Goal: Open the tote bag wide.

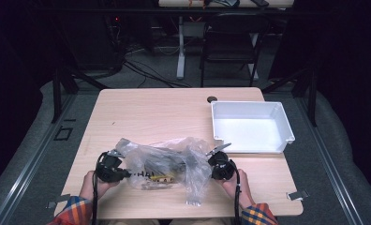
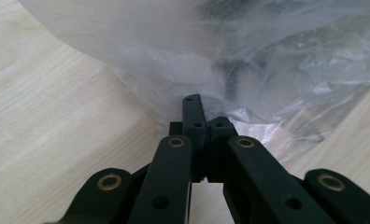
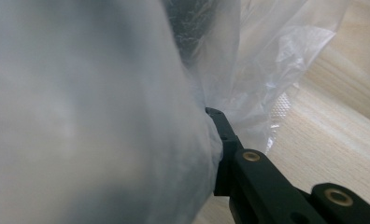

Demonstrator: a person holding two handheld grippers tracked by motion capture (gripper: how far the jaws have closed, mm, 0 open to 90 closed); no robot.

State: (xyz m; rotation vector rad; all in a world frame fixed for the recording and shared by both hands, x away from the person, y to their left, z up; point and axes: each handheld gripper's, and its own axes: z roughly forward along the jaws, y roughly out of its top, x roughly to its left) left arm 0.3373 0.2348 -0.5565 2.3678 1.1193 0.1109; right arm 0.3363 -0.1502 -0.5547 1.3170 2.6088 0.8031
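A crumpled clear plastic bag (image 1: 169,157) lies on the near middle of the wooden table (image 1: 151,112), with dark and yellowish small parts (image 1: 158,176) inside it. My left gripper (image 1: 129,174) is at the bag's left end, jaws shut on the film. In the left gripper view the closed tips (image 2: 199,105) pinch the bag (image 2: 248,56). My right gripper (image 1: 208,165) is at the bag's right side. The right gripper view has its tip (image 3: 212,115) pressed into a fold of the bag (image 3: 80,116), which hides the other jaw.
A white empty tray (image 1: 249,104) stands at the table's right, just beyond my right gripper. A small dark round thing (image 1: 212,99) lies by the tray's far left corner. A dark chair (image 1: 230,42) stands on the floor past the table.
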